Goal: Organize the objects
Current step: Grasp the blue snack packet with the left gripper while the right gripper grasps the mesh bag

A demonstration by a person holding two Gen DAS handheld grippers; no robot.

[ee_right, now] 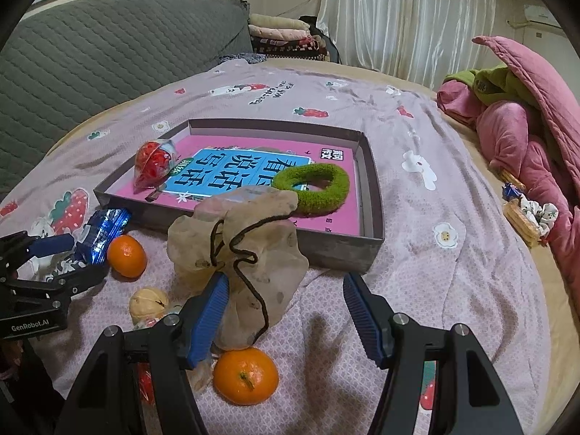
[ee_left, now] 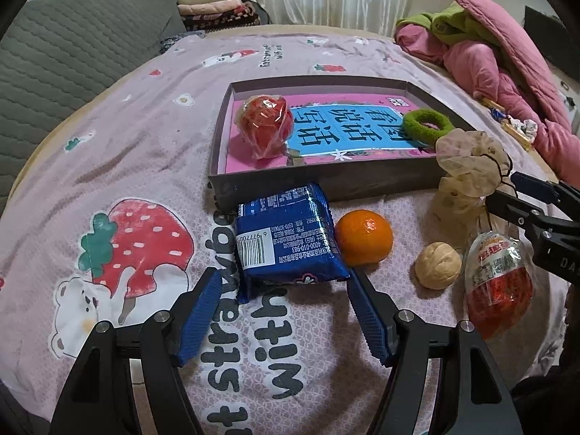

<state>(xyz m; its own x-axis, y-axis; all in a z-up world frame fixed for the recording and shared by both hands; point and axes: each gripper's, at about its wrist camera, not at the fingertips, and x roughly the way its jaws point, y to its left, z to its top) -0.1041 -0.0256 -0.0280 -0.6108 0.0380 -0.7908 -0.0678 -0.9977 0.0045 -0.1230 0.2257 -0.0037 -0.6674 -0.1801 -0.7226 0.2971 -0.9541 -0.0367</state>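
Hovering over the strawberry-print bedspread (ee_left: 152,145), the left gripper (ee_left: 284,286) has its jaws spread, with the near edge of the blue snack packet (ee_left: 286,239) lying between the blue pads (ee_left: 199,311); the pads do not press on it. Packet lies flat, its far end against the front wall of the shallow grey box (ee_left: 326,181).

Just right of the packet: a mandarin (ee_left: 364,237), then a walnut (ee_left: 438,265), then an egg-shaped red sweet in clear wrap (ee_left: 498,290), all on the bedspread, apart from one another.

Right gripper (ee_right: 286,286): jaws apart, nothing clamped. A beige drawstring pouch (ee_right: 239,250) stands beside its left pad (ee_right: 210,319); whether cloth and pad actually touch is hard to tell from this angle. A second mandarin (ee_right: 245,375) sits just below the pouch.

Inside the box: a pink booklet with a blue label (ee_right: 235,174) flat on the bottom, a second wrapped red sweet (ee_right: 154,163) on its left end, a green hair scrunchie (ee_right: 311,190) on its right end.

Pink quilt (ee_right: 525,137) is bunched at the bed's far right, well apart from the box.
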